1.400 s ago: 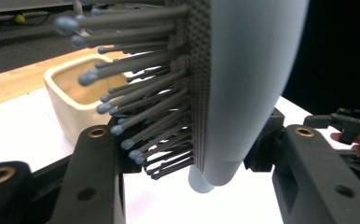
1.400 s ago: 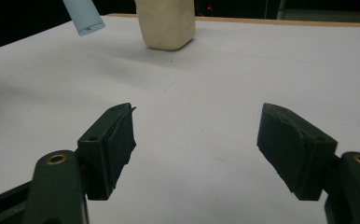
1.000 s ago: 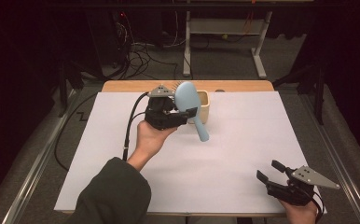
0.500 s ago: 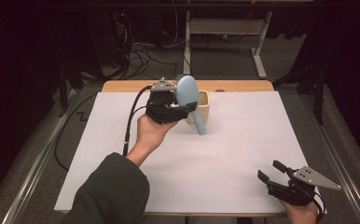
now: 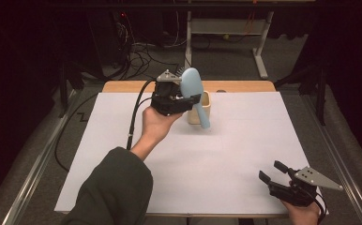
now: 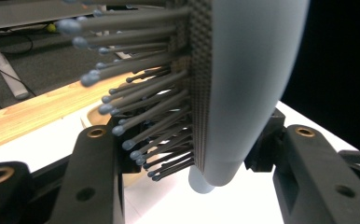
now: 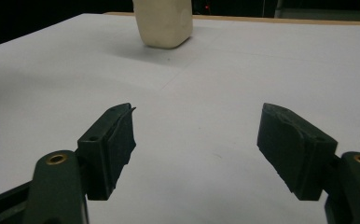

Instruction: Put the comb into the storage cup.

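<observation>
Between my left jaws sits the hairbrush, and they're clamped tight on it, one pad on the bristle side and one on the smooth back, just above where the head narrows to the handle. My left gripper grips it there, I'd say, so the handle hangs free below and can be steered down into something. It's a pale blue brush with an oval paddle head, a woven grey cushion and rows of grey pins with little ball tips; the stubby rounded handle points down and a bit toward me. I've got it up in the air at the far end of the table, right at the cream cup, handle tip in front of the cup's wall, not inside it. Further out, my right gripper rests low at the near right corner, jaws wide apart with nothing between them, well clear of the work, waiting its turn I reckon.
</observation>
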`<state>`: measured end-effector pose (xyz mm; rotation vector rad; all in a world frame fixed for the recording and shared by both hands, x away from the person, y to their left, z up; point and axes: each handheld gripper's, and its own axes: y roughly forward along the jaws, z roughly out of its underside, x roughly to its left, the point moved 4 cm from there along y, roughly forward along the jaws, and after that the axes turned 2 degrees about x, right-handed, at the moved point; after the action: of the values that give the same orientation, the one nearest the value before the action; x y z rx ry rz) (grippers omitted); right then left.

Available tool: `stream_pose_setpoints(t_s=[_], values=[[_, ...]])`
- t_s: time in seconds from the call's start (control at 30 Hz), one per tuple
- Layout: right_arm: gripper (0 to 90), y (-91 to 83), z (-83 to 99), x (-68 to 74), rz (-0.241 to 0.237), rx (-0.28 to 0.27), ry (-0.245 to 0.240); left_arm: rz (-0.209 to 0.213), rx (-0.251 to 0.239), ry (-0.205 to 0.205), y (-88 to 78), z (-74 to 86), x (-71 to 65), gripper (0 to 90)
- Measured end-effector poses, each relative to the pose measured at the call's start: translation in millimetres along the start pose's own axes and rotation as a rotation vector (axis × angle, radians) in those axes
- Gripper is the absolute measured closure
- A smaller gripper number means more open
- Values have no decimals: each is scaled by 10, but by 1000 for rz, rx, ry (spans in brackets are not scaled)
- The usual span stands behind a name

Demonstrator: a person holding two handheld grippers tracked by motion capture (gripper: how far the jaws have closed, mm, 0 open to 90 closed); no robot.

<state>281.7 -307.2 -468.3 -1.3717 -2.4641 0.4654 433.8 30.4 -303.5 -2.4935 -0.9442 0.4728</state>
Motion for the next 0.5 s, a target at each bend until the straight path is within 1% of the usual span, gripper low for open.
stream_pose_setpoints(t_s=[0.07, 0.13, 0.27, 0.5], values=[[280, -2, -2, 1, 4, 0, -7, -7, -1, 0, 24, -31, 5, 513], [280, -11, -2, 5, 10, -1, -19, -3, -7, -1, 35, -53, 4, 513], [278, -8, -6, 6, 3, -6, -18, 0, -13, 1, 63, -81, -5, 513], [277, -12, -5, 8, 6, -5, -18, -18, -13, 2, 122, -147, 32, 513]])
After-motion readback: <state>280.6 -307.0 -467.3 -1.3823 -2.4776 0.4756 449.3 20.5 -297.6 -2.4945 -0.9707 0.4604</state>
